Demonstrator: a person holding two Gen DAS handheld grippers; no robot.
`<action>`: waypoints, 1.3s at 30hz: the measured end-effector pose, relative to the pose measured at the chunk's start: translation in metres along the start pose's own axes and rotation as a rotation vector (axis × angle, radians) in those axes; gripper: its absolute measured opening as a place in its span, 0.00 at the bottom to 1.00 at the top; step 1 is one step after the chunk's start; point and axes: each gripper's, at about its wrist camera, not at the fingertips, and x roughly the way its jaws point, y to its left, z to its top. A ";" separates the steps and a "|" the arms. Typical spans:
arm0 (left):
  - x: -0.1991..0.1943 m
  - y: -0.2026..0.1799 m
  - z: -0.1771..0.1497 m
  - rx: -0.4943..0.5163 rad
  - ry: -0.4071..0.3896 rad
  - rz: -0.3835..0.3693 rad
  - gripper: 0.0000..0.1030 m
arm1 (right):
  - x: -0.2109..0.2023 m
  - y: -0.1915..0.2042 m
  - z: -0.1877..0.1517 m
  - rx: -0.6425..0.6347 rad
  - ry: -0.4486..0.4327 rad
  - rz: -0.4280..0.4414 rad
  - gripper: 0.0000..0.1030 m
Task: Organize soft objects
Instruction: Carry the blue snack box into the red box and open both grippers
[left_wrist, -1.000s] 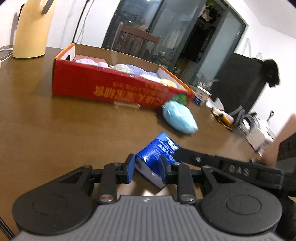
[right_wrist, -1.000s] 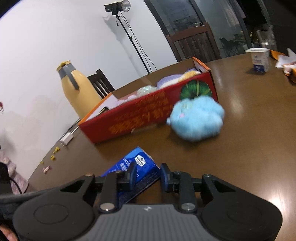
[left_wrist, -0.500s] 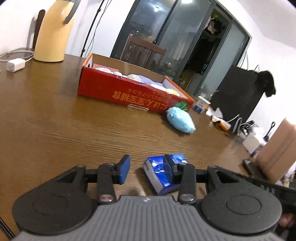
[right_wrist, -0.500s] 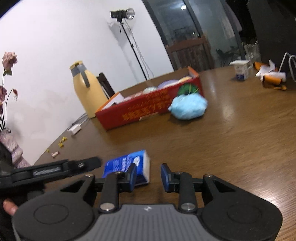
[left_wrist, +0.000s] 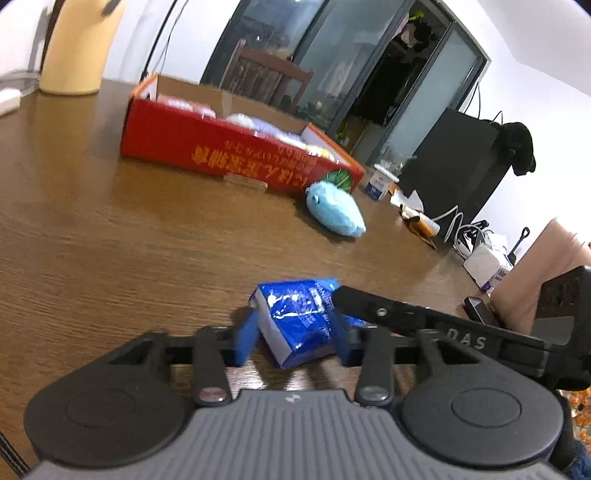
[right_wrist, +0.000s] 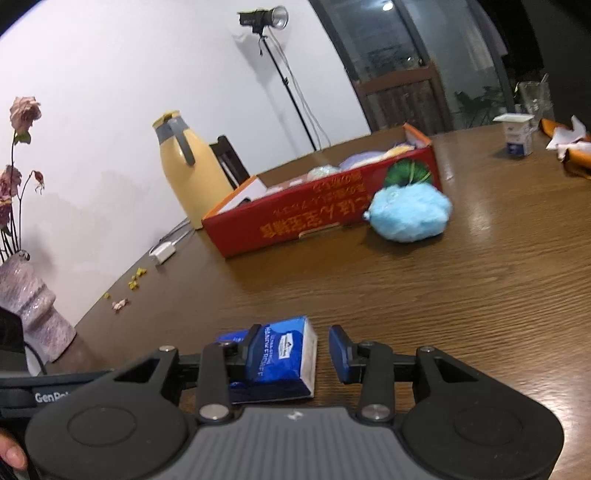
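A blue tissue pack (left_wrist: 301, 317) lies on the brown table between the jaws of my left gripper (left_wrist: 293, 334), which are closing on it; whether they clamp it is blurred. In the right wrist view the pack (right_wrist: 282, 354) sits between the open jaws of my right gripper (right_wrist: 293, 350), touching the left finger, with a gap to the right one. A light blue plush (left_wrist: 334, 214) lies against the red cardboard box (left_wrist: 236, 155), which holds several soft items. The plush (right_wrist: 410, 212) and box (right_wrist: 317, 210) also show in the right wrist view.
A yellow thermos (right_wrist: 184, 166) and a white charger (right_wrist: 162, 253) stand left of the box. A pink vase (right_wrist: 29, 314) is at the table's left edge. A small carton (right_wrist: 517, 136), wrappers (right_wrist: 569, 147) and cables (left_wrist: 458, 225) lie at the far right.
My left gripper opened and pulled back from the pack, then moved in again and narrowed around it. My right gripper drew back and its jaws opened wider around the pack.
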 end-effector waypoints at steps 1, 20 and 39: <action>0.002 0.002 0.000 -0.010 -0.001 -0.005 0.30 | 0.003 -0.002 -0.001 0.011 0.007 0.012 0.33; 0.122 0.024 0.264 0.060 -0.173 0.023 0.25 | 0.139 0.007 0.244 -0.210 -0.172 -0.045 0.26; 0.190 0.057 0.280 0.145 0.009 0.262 0.41 | 0.271 -0.036 0.277 -0.091 0.140 -0.107 0.33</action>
